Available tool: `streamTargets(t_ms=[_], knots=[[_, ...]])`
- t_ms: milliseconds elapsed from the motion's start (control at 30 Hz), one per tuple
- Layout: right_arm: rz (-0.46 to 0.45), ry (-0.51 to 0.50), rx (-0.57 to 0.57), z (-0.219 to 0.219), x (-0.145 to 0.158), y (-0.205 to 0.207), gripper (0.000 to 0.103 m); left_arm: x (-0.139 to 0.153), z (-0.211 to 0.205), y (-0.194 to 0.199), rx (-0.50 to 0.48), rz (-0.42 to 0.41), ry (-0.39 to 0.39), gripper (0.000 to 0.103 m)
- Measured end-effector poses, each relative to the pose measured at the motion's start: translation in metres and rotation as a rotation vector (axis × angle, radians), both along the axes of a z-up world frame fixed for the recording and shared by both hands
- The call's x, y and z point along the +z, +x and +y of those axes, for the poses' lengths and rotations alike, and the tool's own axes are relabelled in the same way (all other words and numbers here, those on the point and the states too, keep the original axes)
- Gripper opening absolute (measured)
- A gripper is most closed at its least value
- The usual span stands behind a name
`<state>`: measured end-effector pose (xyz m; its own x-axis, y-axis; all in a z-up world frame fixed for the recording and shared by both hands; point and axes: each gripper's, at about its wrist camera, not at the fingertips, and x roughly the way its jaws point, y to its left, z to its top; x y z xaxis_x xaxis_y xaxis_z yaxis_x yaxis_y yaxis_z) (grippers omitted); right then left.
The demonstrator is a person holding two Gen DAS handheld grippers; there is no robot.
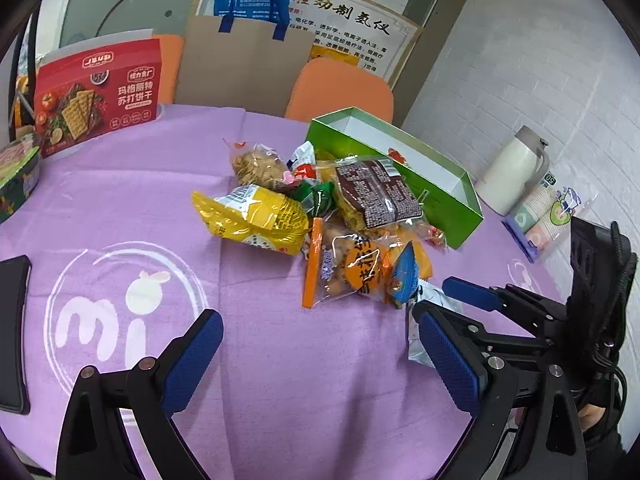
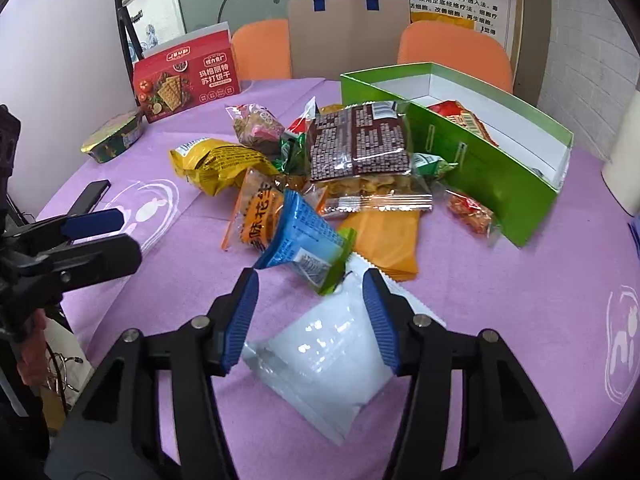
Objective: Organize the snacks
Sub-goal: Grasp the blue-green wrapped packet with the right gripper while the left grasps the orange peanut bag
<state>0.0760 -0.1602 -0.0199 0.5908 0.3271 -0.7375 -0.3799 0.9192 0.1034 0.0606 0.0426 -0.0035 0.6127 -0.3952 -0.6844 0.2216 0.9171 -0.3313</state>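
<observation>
One yellow packet [image 2: 214, 166], one blue packet [image 2: 304, 236] and one brown-label bag [image 2: 360, 142] lie heaped on the counter [image 2: 520, 300] left of one green box [image 2: 496, 176]. Only the right wrist view shows a red packet [image 2: 464, 118] inside it. The left gripper [image 1: 320, 354] has wide, empty jaws; the right gripper [image 2: 312, 320] jaws straddle one white pouch [image 2: 324, 356], its long axis pointing toward the heap, grip uncertain.

Left gripper [image 1: 320, 364] fingers spread wide; right gripper [image 2: 310, 320] fingers parted, low.

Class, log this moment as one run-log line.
right tongs: open around silver packet | left tongs: open, empty | green box: open
</observation>
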Motion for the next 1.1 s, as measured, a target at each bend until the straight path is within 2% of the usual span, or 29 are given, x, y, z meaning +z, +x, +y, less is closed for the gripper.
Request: streamTargets(t_ms=[100, 133, 167, 200, 233, 267, 433, 500, 533, 567, 667, 833, 867, 900, 1000, 1100], knots=[[0.002, 0.004, -0.009, 0.006, -0.007, 0.012, 0.052, -0.004, 0.007, 0.001, 0.003, 0.007, -0.013, 0.1], [0.005, 0.013, -0.013, 0.006, -0.009, 0.014, 0.047, -0.005, 0.008, 0.002, 0.0, 0.009, -0.018, 0.1], [0.007, 0.017, -0.02, 0.005, -0.01, 0.017, 0.028, -0.005, 0.007, 0.003, -0.004, 0.011, -0.022, 0.1], [0.013, 0.022, -0.022, 0.004, -0.011, 0.017, 0.025, -0.006, 0.007, 0.004, -0.008, 0.013, -0.025, 0.1], [0.02, 0.037, -0.026, 0.0, -0.011, 0.017, 0.01, -0.007, 0.005, 0.005, -0.015, 0.013, -0.027, 0.1], [0.033, 0.057, -0.03, -0.004, -0.012, 0.017, 0.001, -0.008, 0.002, 0.007, -0.025, 0.013, -0.026, 0.1], [0.022, 0.088, -0.067, -0.028, -0.004, 0.006, 0.001, -0.015, -0.017, 0.026, -0.066, 0.028, -0.028, 0.1], [0.012, 0.083, -0.064, -0.032, 0.0, 0.002, 0.003, -0.017, -0.027, 0.038, -0.075, 0.026, -0.02, 0.1], [0.0, 0.073, -0.056, -0.032, 0.001, 0.0, 0.007, -0.019, -0.03, 0.043, -0.078, 0.027, -0.016, 0.1], [-0.013, 0.058, -0.046, -0.031, 0.003, -0.002, 0.018, -0.02, -0.034, 0.049, -0.08, 0.03, -0.01, 0.1], [-0.031, 0.015, -0.005, -0.019, 0.003, -0.007, 0.039, -0.025, -0.043, 0.067, -0.094, 0.051, 0.0, 0.092], [-0.023, 0.003, 0.028, -0.001, -0.004, -0.004, 0.059, -0.034, -0.048, 0.084, -0.102, 0.086, -0.02, 0.084], [-0.027, -0.01, 0.03, 0.003, -0.006, -0.002, 0.059, -0.037, -0.048, 0.085, -0.106, 0.094, -0.021, 0.075], [-0.03, -0.022, 0.037, 0.006, -0.008, -0.001, 0.059, -0.04, -0.049, 0.086, -0.121, 0.107, -0.032, 0.061], [-0.031, -0.044, 0.056, 0.014, -0.013, 0.004, 0.059, -0.043, -0.045, 0.081, -0.145, 0.108, -0.047, 0.053], [-0.033, -0.064, 0.069, 0.018, -0.015, 0.007, 0.059, -0.04, -0.034, 0.069, -0.139, 0.11, -0.04, 0.051]])
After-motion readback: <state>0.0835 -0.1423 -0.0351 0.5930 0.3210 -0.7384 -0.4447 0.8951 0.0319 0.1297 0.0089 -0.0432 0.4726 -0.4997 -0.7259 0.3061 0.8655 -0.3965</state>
